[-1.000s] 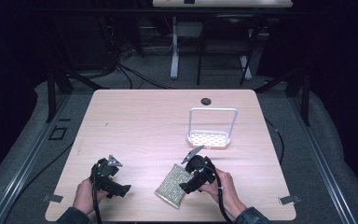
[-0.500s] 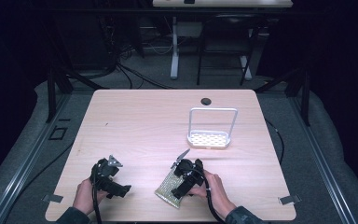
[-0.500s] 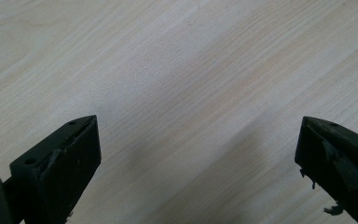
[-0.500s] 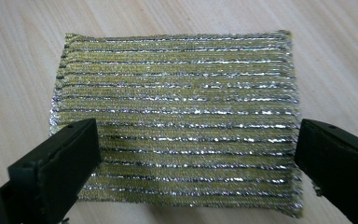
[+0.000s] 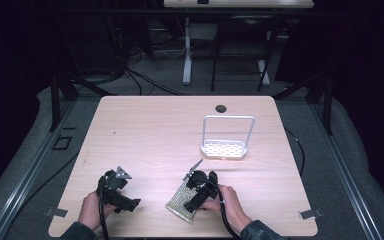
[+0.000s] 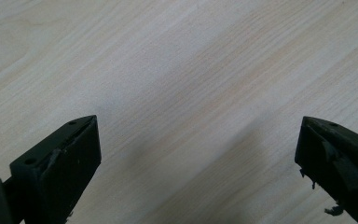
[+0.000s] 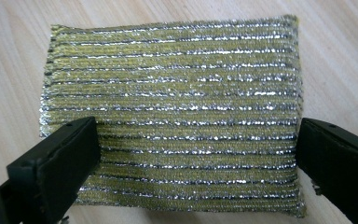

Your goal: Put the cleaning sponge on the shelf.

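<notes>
- The scouring sponge (image 7: 175,116), a flat pad of yellow and silver ribbed weave, lies flat on the worktop (image 5: 160,135) near the front edge, a little right of the middle, with its long side running slantwise across the wood.
- The right hand-held gripper (image 5: 192,192) hangs directly over the sponge and points down at it. In the right gripper view its black jaws stand spread wide, one at each short end of the pad; they have just been opening, with the sponge lying between them but not pinched. That straddle looks like the set-up for a grip across the pad's width.
- Whether the jaw tips already rest on the wood or stop just above it cannot be told.
- The left hand-held gripper (image 5: 117,192) rests on the worktop well to the left of the sponge, its jaws spread with bare wood between them, as the left gripper view shows. It seems parked out of the way while the other hand works.
- Farther back and to the right stands a small white wire rack (image 5: 225,142) with a perforated tray at its base and a tall frame, well apart from the sponge. It is probably where the sponge belongs.
</notes>
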Available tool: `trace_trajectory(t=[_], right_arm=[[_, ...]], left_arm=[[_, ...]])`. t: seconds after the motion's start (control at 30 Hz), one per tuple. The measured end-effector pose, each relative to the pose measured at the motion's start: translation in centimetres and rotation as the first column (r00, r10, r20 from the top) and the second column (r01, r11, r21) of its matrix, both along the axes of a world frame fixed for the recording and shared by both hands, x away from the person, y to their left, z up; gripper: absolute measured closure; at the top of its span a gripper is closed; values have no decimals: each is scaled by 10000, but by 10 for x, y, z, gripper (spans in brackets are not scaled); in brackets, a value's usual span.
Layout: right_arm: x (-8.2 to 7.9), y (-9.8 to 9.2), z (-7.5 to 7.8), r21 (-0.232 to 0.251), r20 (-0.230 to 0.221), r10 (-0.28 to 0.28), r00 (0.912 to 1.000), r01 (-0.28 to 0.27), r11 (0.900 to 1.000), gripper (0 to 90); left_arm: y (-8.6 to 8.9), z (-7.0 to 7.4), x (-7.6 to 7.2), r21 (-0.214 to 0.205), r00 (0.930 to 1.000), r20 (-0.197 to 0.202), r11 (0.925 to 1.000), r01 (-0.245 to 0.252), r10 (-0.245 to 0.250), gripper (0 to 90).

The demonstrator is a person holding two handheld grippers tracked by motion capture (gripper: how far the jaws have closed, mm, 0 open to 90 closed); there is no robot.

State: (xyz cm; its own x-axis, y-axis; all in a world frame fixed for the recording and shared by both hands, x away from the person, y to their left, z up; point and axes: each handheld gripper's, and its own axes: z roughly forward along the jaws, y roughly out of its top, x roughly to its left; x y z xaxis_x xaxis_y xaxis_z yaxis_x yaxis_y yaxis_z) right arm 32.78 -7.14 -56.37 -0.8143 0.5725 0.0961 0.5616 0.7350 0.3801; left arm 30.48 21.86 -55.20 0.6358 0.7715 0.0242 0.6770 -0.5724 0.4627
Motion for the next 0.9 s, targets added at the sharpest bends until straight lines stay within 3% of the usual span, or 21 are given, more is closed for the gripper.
trace_trajectory(t=[0.27, 0.43, 0.6, 0.7, 0.9], right_arm=[[-2, -1, 1, 91, 158, -8, 9999, 7, 10000, 62], [-5, 0, 4, -25, 254, 59, 9997, -58, 10000, 159], [-12, 2, 8, 231, 236, 358, 9991, -363, 9991, 378], [-14, 1, 9, 466, 94, 279, 9996, -283, 9985, 426], [-16, -4, 20, 877, 544, 176, 9984, -223, 9959, 470]], left_arm=[[0, 0, 0, 24, 10000, -24, 10000, -27, 27, 3], [0, -1, 0, 102, 10000, -29, 9999, -8, 8, 7], [0, -1, 1, 39, 10000, -91, 10000, -14, 14, 8], [0, -2, 1, 66, 10000, -58, 10000, 20, -20, 8], [1, -1, 1, 49, 10000, -87, 10000, 6, -6, 9]])
